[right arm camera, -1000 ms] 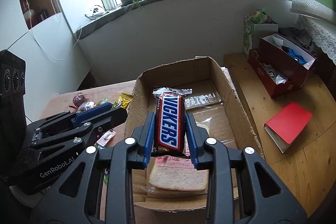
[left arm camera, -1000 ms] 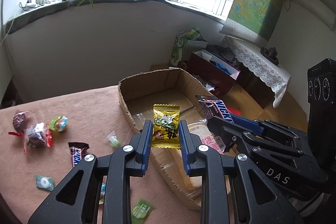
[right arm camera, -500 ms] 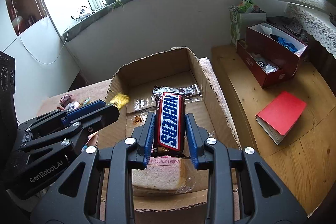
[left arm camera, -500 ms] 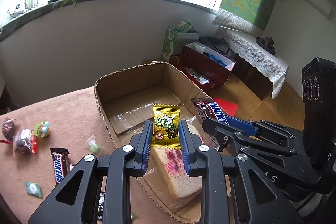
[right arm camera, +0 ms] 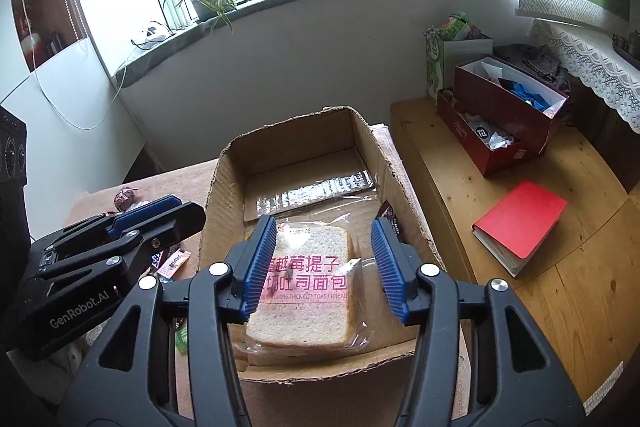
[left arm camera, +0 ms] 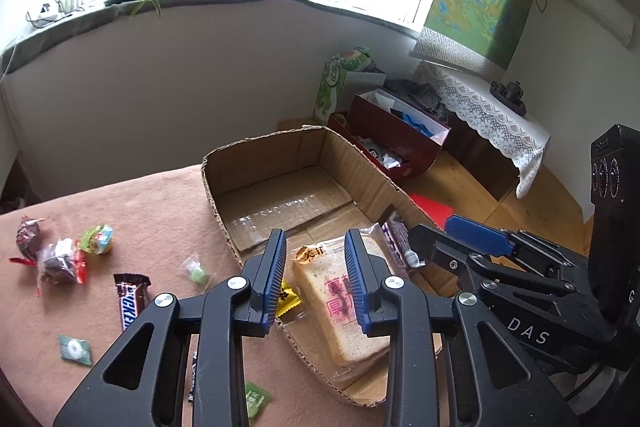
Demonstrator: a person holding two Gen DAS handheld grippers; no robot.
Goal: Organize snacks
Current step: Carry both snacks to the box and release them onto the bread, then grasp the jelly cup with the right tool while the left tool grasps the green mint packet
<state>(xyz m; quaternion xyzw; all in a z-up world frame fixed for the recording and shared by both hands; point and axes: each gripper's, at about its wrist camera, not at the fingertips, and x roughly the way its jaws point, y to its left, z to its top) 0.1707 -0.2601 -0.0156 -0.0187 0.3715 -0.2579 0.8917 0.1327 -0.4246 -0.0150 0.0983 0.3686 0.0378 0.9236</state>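
On the desk (left arm camera: 152, 211) at left, loose sweets lie scattered, a small Snickers bar (left arm camera: 130, 301) among them. The left gripper (left arm camera: 314, 275) hangs with jaws open and empty over the cardboard box (left arm camera: 264, 163), the yellow packet (left arm camera: 289, 297) lying inside near the toast bread (left arm camera: 340, 299). The right gripper (right arm camera: 326, 267) is likewise open and empty. Next, swing left, low, and straddle one sweet squarely before closing.
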